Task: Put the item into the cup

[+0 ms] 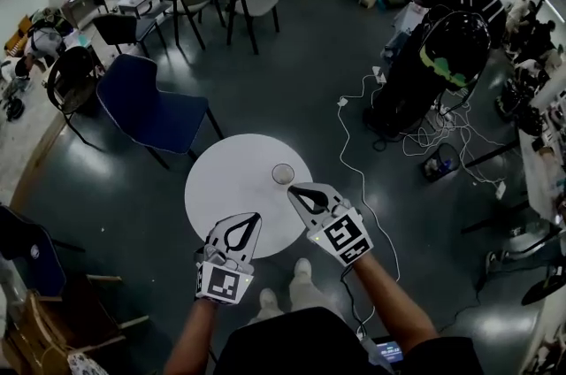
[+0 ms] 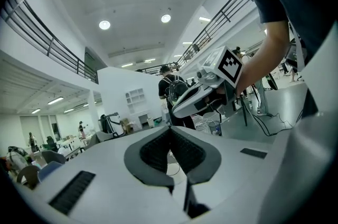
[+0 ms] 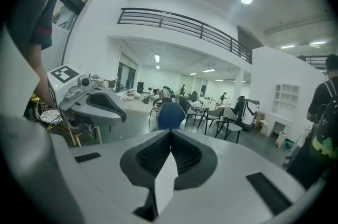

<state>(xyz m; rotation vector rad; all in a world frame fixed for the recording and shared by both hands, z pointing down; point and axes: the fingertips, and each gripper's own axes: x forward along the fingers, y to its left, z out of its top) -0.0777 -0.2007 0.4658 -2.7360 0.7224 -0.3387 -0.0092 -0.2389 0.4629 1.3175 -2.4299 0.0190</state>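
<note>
A small clear cup (image 1: 283, 174) stands upright on the round white table (image 1: 230, 179), towards its right side. I can make out no loose item on the table, and the cup's inside is too small to read. My right gripper (image 1: 293, 191) hovers just in front of the cup, shut, with nothing between its pads. My left gripper (image 1: 255, 219) is shut and empty over the table's near edge. In the left gripper view the closed left gripper (image 2: 170, 129) points at the right gripper (image 2: 203, 97). The right gripper view shows the closed right gripper (image 3: 170, 134) and the left gripper (image 3: 95, 104) to its left.
A blue chair (image 1: 150, 112) stands left of the table. White cables (image 1: 354, 152) trail over the dark floor to the right. A person with a backpack (image 1: 451, 37) stands at the far right. My own feet (image 1: 283, 289) are right below the table's near edge.
</note>
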